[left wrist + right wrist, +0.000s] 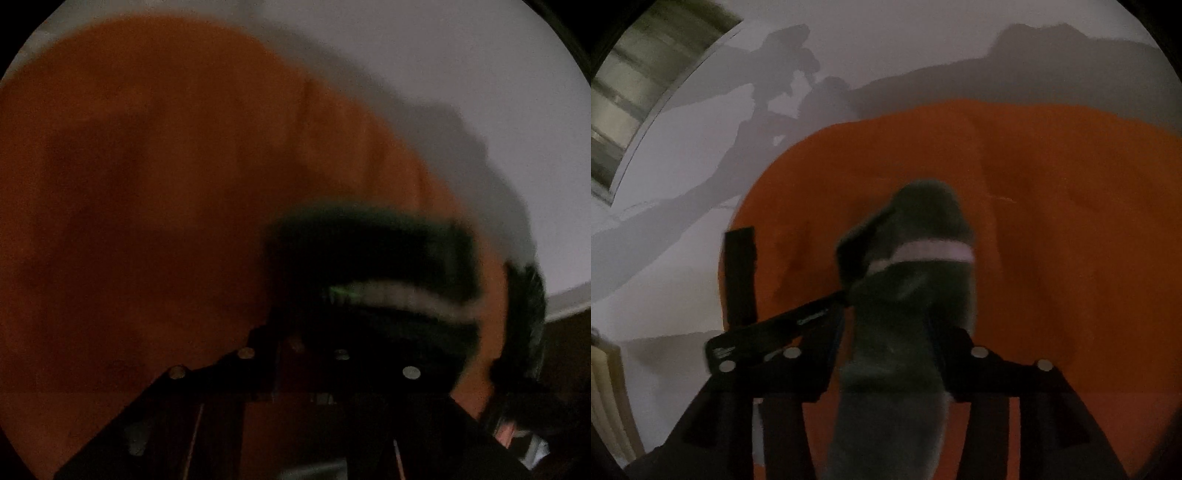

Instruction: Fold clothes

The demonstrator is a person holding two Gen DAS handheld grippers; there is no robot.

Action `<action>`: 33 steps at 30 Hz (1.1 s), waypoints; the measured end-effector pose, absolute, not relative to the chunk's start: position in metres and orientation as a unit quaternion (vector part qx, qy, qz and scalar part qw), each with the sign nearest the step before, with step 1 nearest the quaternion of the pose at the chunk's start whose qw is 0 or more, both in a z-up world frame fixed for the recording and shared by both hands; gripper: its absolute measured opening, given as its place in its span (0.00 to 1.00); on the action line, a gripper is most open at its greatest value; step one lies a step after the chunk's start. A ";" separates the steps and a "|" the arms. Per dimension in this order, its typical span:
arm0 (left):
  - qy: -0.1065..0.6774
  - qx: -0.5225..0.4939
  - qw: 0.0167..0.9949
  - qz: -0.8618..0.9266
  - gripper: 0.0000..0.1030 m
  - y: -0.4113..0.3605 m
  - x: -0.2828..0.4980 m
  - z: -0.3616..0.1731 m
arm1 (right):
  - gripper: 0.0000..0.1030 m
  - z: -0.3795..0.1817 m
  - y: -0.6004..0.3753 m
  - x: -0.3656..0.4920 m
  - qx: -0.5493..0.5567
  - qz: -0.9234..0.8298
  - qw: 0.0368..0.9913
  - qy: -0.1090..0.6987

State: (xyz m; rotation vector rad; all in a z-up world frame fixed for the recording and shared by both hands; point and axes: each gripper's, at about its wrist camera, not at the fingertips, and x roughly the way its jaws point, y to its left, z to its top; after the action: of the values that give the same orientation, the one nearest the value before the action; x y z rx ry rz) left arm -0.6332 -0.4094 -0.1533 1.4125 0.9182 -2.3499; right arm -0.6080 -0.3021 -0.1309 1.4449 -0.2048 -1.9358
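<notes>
Jaws flank dark sock (pixel 908 295) pointing lengthwise away.

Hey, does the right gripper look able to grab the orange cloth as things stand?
Probably not cleanly. The dark sock lies between the open fingers of the right gripper, covering the orange cloth straight ahead, so closing would likely catch the sock first.

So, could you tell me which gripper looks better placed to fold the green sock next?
Probably the right gripper: the green sock lies lengthwise between its parted jaws on the orange cloth. The left gripper sees it crosswise and blurred, its grip unreadable.
</notes>
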 end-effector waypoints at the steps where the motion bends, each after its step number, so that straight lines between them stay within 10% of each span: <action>1: 0.310 0.465 0.127 -0.819 0.10 -0.414 -0.632 -0.137 | 0.46 -0.128 -0.308 -0.605 0.556 -0.748 0.355 -0.069; 4: 0.286 0.450 0.133 -0.836 0.10 -0.435 -0.632 -0.095 | 0.46 -0.135 -0.328 -0.605 0.560 -0.750 0.351 -0.041; 7: 0.254 0.447 0.138 -0.846 0.10 -0.452 -0.633 -0.061 | 0.01 -0.140 -0.339 -0.613 0.558 -0.764 0.322 -0.042; 9: 0.246 0.462 0.124 -0.843 0.11 -0.455 -0.637 -0.057 | 0.00 -0.129 -0.325 -0.615 0.533 -0.785 0.305 -0.077; 13: 0.207 0.534 0.150 -0.806 0.43 -0.466 -0.647 -0.086 | 0.02 -0.129 -0.308 -0.621 0.541 -0.763 0.328 -0.135; 17: 0.236 0.529 0.157 -0.800 0.47 -0.467 -0.624 -0.112 | 0.43 -0.142 -0.324 -0.617 0.570 -0.733 0.351 -0.124; 19: 0.244 0.532 0.155 -0.796 0.47 -0.471 -0.611 -0.126 | 0.46 -0.152 -0.345 -0.611 0.569 -0.737 0.355 -0.082; 25: 0.244 0.546 0.175 -0.782 0.48 -0.474 -0.593 -0.161 | 0.46 -0.202 -0.392 -0.628 0.592 -0.741 0.315 -0.026; 28: 0.276 0.552 0.181 -0.765 0.49 -0.475 -0.594 -0.183 | 0.06 -0.205 -0.392 -0.628 0.582 -0.757 0.299 0.012; 33: 0.266 0.545 0.181 -0.774 0.60 -0.461 -0.613 -0.188 | 0.06 -0.181 -0.354 -0.645 0.528 -0.801 0.283 -0.016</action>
State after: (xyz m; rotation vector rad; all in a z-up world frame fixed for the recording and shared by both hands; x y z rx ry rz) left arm -0.6132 -0.4608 -0.1880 1.5388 0.7511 -2.1861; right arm -0.6454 -0.3543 -0.1814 1.4136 -0.0418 -2.1437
